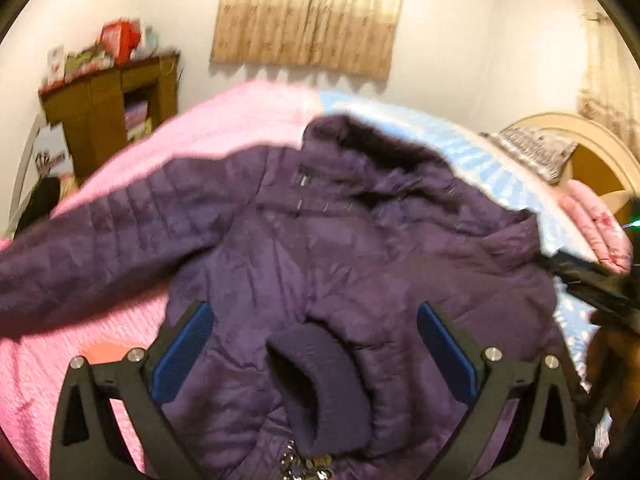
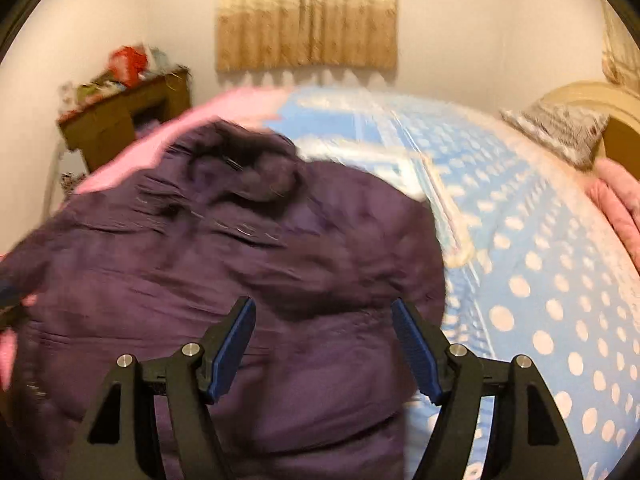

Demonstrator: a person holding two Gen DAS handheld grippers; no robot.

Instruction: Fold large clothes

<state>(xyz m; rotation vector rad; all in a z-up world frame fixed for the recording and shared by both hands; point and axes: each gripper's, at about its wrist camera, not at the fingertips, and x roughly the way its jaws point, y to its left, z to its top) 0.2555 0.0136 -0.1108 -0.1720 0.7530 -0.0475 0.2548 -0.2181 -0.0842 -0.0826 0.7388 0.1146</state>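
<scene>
A dark purple padded jacket lies spread on the bed, collar toward the far side, one sleeve stretched out to the left. Its other sleeve is folded over the body, and the dark knit cuff rests near the zipper. My left gripper hovers over that cuff with its jaws wide open, the blue pads clear of the fabric. In the right wrist view the jacket fills the left half. My right gripper stands open above the jacket's right side, with nothing pinched between its fingers.
The bed carries a pink blanket on the left and a blue polka-dot sheet on the right. A patterned pillow and cream headboard are far right. A cluttered wooden shelf stands by the far-left wall.
</scene>
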